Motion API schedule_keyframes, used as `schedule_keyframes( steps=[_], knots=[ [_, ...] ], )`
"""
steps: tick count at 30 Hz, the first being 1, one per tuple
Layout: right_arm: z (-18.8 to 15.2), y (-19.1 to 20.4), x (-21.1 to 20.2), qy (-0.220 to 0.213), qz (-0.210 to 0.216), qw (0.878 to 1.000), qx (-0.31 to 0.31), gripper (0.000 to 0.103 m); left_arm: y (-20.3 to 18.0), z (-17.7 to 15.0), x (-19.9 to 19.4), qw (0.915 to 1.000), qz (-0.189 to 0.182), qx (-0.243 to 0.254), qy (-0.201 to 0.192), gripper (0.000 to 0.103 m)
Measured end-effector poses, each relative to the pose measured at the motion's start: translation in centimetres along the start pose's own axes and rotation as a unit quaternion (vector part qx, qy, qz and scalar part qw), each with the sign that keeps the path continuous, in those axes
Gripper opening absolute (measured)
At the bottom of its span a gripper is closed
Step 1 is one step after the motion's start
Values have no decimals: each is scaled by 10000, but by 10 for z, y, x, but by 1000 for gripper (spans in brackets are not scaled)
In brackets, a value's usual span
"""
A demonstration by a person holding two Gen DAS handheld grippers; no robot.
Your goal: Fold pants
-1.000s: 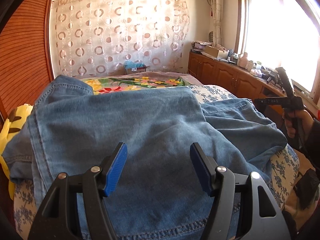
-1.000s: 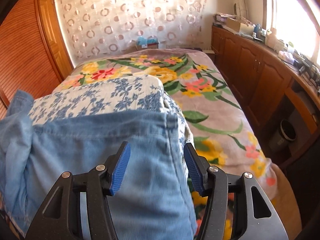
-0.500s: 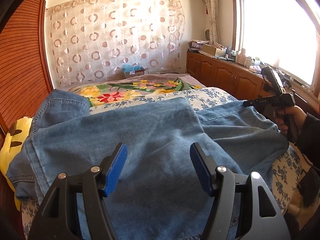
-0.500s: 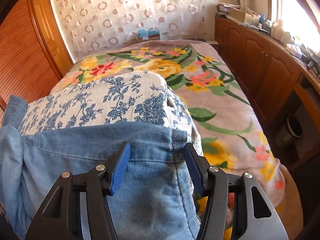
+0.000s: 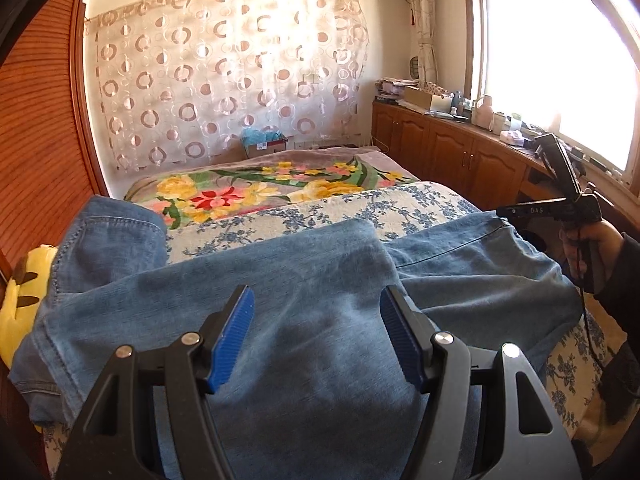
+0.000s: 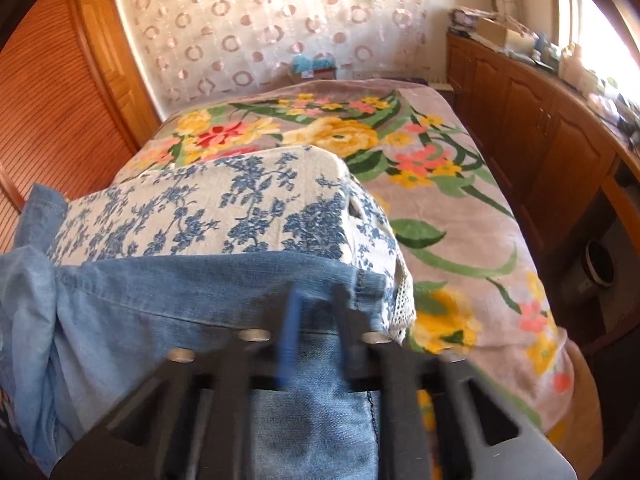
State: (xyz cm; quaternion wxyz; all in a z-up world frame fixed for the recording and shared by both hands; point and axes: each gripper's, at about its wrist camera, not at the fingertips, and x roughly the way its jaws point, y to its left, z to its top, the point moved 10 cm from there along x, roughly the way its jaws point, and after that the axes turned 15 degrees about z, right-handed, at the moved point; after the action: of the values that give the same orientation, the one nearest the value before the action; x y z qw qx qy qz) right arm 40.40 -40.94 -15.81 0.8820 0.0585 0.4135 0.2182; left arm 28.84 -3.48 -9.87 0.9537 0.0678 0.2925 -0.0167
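Your pants (image 5: 304, 280) lie across the blue-flowered cushion (image 6: 224, 208) at the near end of the bed (image 6: 460, 208), bunched and crooked, one leg draped over the other, so no neat fold shows yet. Your right tongs (image 6: 316, 320) have just been closing and now look pressed together, blurred, on the denim near its hem; I judge they pinch the cloth. Your left tongs (image 5: 316, 332) stand spread above the middle of the pants, gripping nothing. Nearly all is left: straighten the legs, lay them together, then fold them over.
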Motion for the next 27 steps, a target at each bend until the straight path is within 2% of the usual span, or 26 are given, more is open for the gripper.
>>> schedule_keyframes(
  steps=[3, 7, 9, 10, 12, 14, 18, 22, 23, 24, 26, 27],
  knots=[
    [13, 4, -6, -165, -58, 9996, -222, 0, -2, -1, 6, 9999, -77, -20, 87, 66],
    [26, 0, -10, -260, -136, 9992, -276, 0, -6, -4, 9, 9997, -136, -42, 180, 66],
    [26, -2, -7, -205, -127, 9993, -286, 4, -9, -4, 10, 9995, -223, -70, 203, 66],
    [24, -3, -5, -144, -118, 9994, -287, 8, -10, -5, 10, 9994, -267, -74, 214, 66],
    [18, -7, -2, -49, -227, 9993, -278, 43, -12, -7, 10, 9993, -276, -43, 229, 66],
    [9, -10, 3, 35, -92, 9997, -204, 46, -14, -8, 12, 9993, -257, -6, 264, 66],
    [-5, -23, 10, 155, -109, 9998, 5, 52, -17, -11, 16, 9990, -281, 31, 338, 66],
    [-16, -31, 15, 262, 55, 9992, 309, 52, -19, -13, 15, 9990, -272, 63, 351, 66],
    [-16, -30, 15, 247, 82, 9991, 324, 49, -19, -13, 15, 9990, -265, 69, 351, 66],
    [-15, -29, 12, 211, 92, 9993, 309, 33, -18, -13, 15, 9990, -253, 73, 349, 66],
    [-10, -27, 3, 63, -68, 9998, 172, 18, -17, -12, 15, 9991, -223, 75, 340, 66],
    [-7, -25, -1, -5, -85, 9999, 98, 15, -17, -12, 15, 9992, -223, 74, 335, 66]
  ],
)
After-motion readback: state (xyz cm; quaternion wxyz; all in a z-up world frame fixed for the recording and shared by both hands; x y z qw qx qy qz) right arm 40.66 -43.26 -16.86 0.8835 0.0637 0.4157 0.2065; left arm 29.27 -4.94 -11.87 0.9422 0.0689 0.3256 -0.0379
